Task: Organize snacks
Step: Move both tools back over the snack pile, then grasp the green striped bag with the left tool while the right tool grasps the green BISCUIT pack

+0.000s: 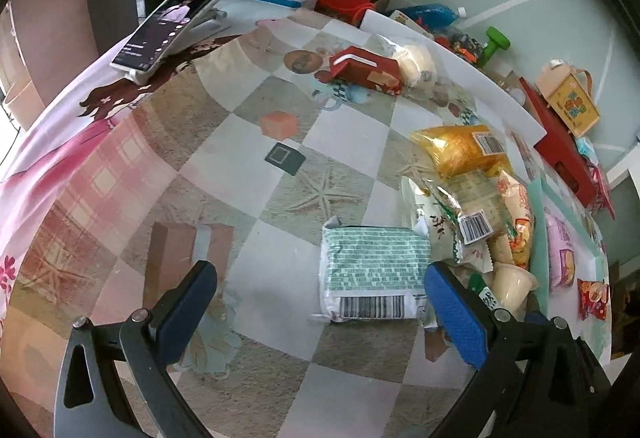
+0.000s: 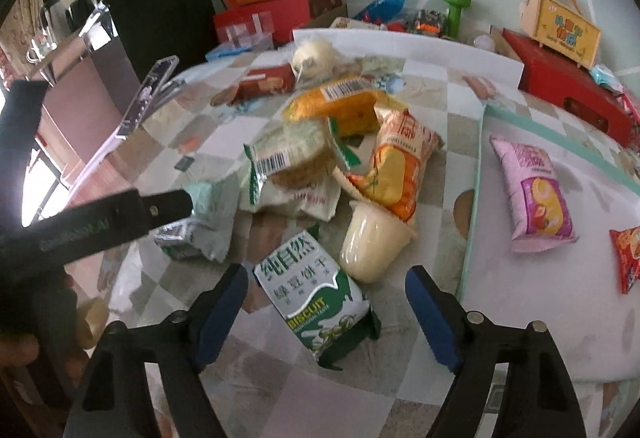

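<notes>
Since both the right gripper (image 2: 326,312) and left gripper (image 1: 320,302) hang wide open and empty, that upright biscuit packet (image 2: 316,298) might just topple into the pudding cup (image 2: 374,244).

We read "BISCUIT" in white capitals on the green-and-white biscuit packet (image 2: 316,298), under large Chinese characters | barcodes on the pale green brick-patterned wrapper (image 1: 374,266) and orange-yellow snack bag (image 1: 460,149), digits too small | print on the yellow carry box (image 2: 560,31) illegible
</notes>
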